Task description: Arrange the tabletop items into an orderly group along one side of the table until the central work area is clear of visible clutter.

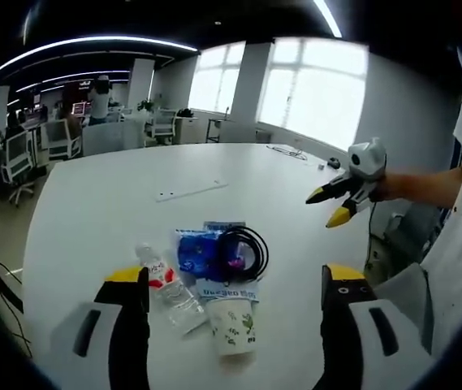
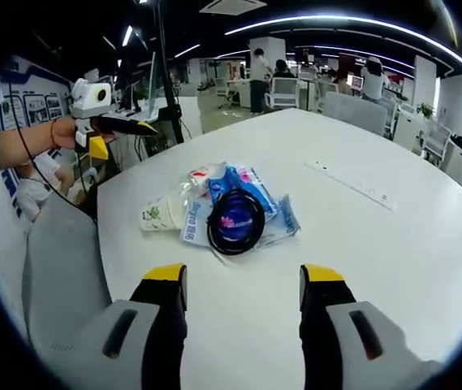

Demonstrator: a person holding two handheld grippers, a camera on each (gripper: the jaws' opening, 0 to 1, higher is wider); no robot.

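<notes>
A heap of items lies on the white table (image 1: 92, 211): a paper cup (image 1: 232, 325) on its side, a clear plastic bottle (image 1: 166, 288), a blue packet (image 1: 206, 252) and a black cable coil (image 1: 243, 252) on top of it. My left gripper (image 1: 235, 276) stands open just short of the cup, with nothing held. My right gripper (image 1: 328, 207) hovers open over the table's right side. In the right gripper view the same cup (image 2: 156, 215), bottle (image 2: 194, 183), packet (image 2: 255, 195) and coil (image 2: 235, 221) lie ahead of the open right gripper (image 2: 244, 276). The left gripper (image 2: 125, 134) hangs open beyond the table edge.
A long white strip (image 1: 192, 191) (image 2: 352, 185) lies alone farther out on the table. A thin cable (image 1: 287, 152) rests near the far edge. A grey chair (image 2: 60, 260) stands by the near table edge. Office desks, chairs and people fill the background.
</notes>
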